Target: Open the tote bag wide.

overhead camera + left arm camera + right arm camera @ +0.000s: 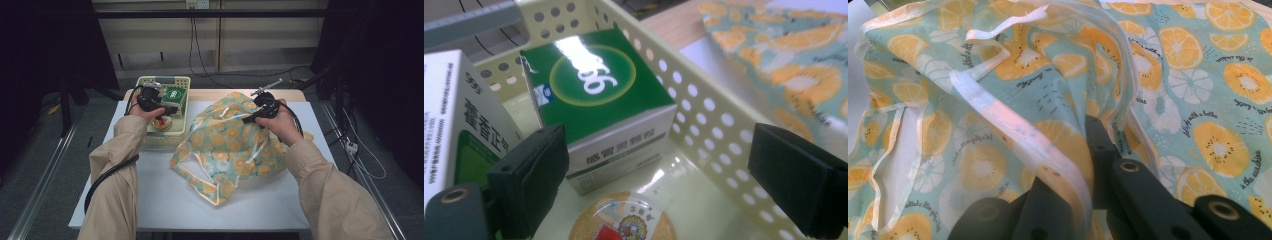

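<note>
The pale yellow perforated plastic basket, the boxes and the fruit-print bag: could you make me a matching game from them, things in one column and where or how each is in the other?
Things:
1. green-topped square cardboard box
2. teal plastic bag printed with orange slices
3. round orange foil-lidded cup
4. left gripper

Place or state:
A. clamped at its white edge by the right gripper
B. open, over the pale yellow perforated plastic basket
C. in the basket, against its holed wall
D. on the basket floor, nearest the jaws

Pairs: 1-C, 2-A, 3-D, 4-B

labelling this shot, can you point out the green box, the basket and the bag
green box [594, 80], left gripper view, on its glossy green top
basket [704, 107], left gripper view, on its holed side wall
bag [225, 145], high view, on the middle of the printed fabric
</note>
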{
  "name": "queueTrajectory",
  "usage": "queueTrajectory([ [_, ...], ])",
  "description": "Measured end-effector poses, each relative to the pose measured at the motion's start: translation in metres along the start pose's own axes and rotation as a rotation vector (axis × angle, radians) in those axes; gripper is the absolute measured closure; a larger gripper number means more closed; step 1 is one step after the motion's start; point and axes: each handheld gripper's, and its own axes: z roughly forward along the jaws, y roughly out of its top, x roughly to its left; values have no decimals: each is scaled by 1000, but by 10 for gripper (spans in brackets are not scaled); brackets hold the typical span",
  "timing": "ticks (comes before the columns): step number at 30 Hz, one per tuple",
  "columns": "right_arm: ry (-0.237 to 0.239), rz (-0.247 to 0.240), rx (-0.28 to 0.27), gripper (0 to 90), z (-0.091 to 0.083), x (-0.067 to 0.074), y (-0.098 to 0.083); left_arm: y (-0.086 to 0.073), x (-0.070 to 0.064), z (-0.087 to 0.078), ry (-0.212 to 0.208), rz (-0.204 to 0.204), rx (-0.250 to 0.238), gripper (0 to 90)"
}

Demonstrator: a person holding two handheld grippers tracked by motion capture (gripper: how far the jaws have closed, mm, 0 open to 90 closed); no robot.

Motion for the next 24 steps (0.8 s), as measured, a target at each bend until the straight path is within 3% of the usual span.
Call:
queueTrajectory([
  [3, 3, 0, -2, 900, 0, 0, 0, -7, 2, 7, -7, 22, 34, 106],
  [6, 6, 0, -3, 900, 0, 0, 0, -14, 3, 12, 20, 69, 61, 84],
  [8, 9, -1, -4, 900, 0, -1, 0, -15, 3, 12, 10, 88, 59, 79],
  [10, 7, 0, -3, 900, 1, -1, -1, -15, 2, 10, -28, 62, 37, 77],
  [12, 10, 1, -4, 900, 2, -1, -1, -15, 1, 7, -10, 94, 29, 122],
  [14, 9, -1, -5, 900, 2, -1, -1, -13, 0, 4, -2, 125, 33, 104],
  [16, 11, 1, -4, 900, 3, -1, -1, -13, 1, 4, 2, 121, 42, 118],
  [22, 11, -9, 2, 900, 5, 3, 0, -15, 1, 14, -3, 124, 124, 116],
  [24, 13, -12, 5, 900, 5, 4, 0, -21, 2, 20, 16, 141, 158, 115],
])
